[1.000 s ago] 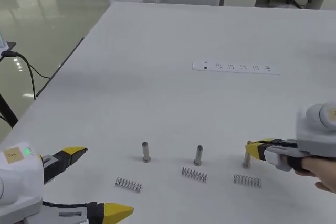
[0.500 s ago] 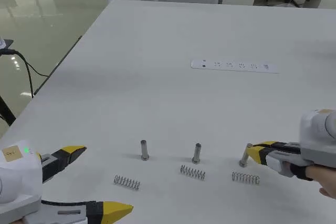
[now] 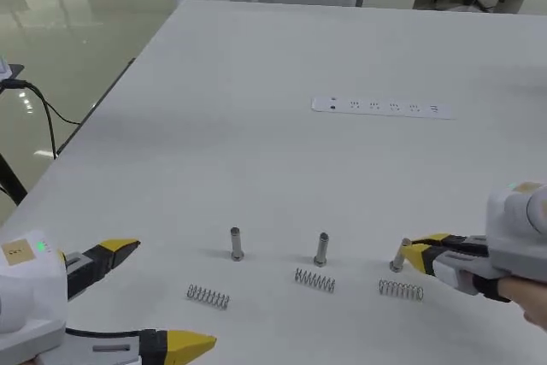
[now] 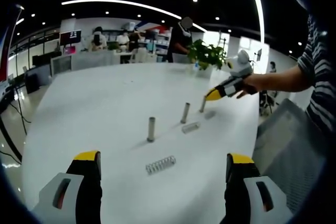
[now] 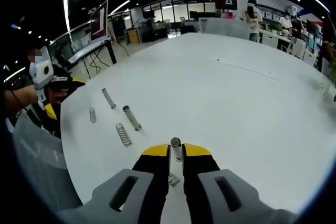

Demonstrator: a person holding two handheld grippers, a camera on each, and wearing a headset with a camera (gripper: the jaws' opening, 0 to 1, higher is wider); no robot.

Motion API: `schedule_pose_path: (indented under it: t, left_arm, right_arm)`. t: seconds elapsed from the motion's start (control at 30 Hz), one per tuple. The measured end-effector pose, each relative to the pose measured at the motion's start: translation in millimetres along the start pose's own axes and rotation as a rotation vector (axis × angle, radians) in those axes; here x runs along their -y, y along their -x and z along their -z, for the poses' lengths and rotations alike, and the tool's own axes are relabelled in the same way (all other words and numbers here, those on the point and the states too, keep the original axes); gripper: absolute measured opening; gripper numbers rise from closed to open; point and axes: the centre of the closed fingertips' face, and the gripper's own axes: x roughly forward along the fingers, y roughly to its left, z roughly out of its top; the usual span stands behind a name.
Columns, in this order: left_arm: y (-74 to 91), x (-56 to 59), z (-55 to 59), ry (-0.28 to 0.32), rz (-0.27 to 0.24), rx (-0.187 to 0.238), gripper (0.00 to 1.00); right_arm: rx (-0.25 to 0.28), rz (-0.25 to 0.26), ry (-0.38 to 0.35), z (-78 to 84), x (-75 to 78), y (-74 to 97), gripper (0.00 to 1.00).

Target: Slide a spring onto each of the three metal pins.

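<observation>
On the white bench [image 3: 256, 143], 3 metal pins stand in a row close to the near edge. The left pin [image 3: 236, 244] and middle pin [image 3: 321, 249] are upright, while the right pin [image 3: 398, 256] tilts toward the right edge. The right gripper [image 3: 412, 251] reaches in from that edge with its yellow-tipped jaws closed on the right pin near its top. 3 springs lie flat, 1 just nearer the edge than each pin: left spring [image 3: 208, 297], middle spring [image 3: 314, 280], right spring [image 3: 400, 290]. The left gripper [image 3: 167, 297] hovers at the near left corner, jaws wide apart, holding nothing. A power strip [image 3: 380, 108] lies toward the far edge.
</observation>
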Motion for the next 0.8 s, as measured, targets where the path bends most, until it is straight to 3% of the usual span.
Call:
schedule_pose_path:
  t: [0.37, 0.8]
  left_arm:
    - [-0.2, 1.4, -0.9, -0.001, 0.012, -0.001, 0.96]
    - [-2.1, 4.4, -5.4, -0.019, 0.038, -0.004, 0.97]
  right_arm:
    - [0.028, -0.005, 0.002, -9.0, -2.0, 10.7, 0.16]
    - [0.031, 0.019, 0.087, -18.0, 20.5, 35.2, 0.19]
